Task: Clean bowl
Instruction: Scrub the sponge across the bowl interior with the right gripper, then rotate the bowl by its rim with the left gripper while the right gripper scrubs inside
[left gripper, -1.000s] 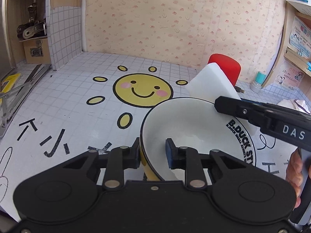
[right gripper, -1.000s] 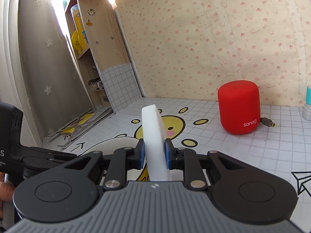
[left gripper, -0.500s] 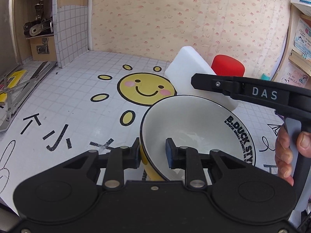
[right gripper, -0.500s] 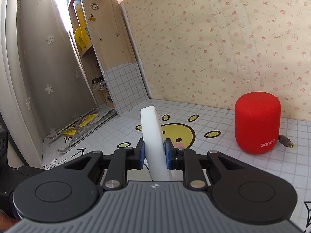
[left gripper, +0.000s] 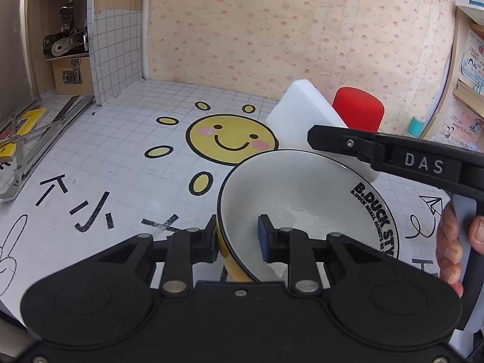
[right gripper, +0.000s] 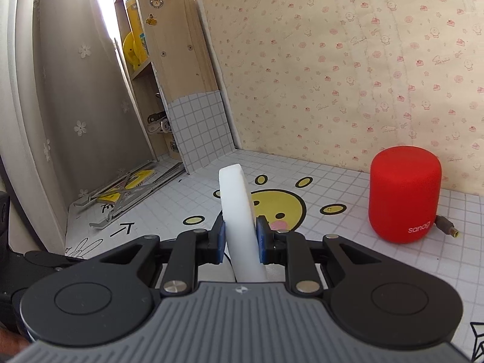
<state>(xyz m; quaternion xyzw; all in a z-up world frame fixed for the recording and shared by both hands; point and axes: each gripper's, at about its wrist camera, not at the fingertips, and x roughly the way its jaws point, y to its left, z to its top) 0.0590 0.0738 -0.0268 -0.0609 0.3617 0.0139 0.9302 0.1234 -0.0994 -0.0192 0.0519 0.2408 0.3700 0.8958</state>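
A white bowl (left gripper: 302, 199) with a yellow outside, a black rim and "B.DUCK" lettering tilts toward me in the left wrist view. My left gripper (left gripper: 237, 240) is shut on its near rim, one pad inside and one finger outside. A white sponge (left gripper: 299, 121) hangs above the bowl's far rim, and a black finger (left gripper: 348, 143) of the other gripper crosses in front of it. In the right wrist view my right gripper (right gripper: 240, 239) is shut on the sponge (right gripper: 236, 199), which stands on edge between the blue pads. A person's hand (left gripper: 453, 242) holds that gripper's handle.
A red cylindrical speaker (right gripper: 405, 196) with a cable plug (right gripper: 447, 230) stands at the back right. A folded metal stand (left gripper: 21, 151) lies at the left by a wooden shelf (left gripper: 66, 48) of metal parts. Shelves with booklets (left gripper: 472, 66) and a teal-capped bottle (left gripper: 416, 125) line the right. The sun-face table mat (left gripper: 121, 151) lies underneath.
The right gripper with the sponge has shifted a little up and to the left, from the bowl's right rim to above its far rim. The left gripper and bowl stay as they were.
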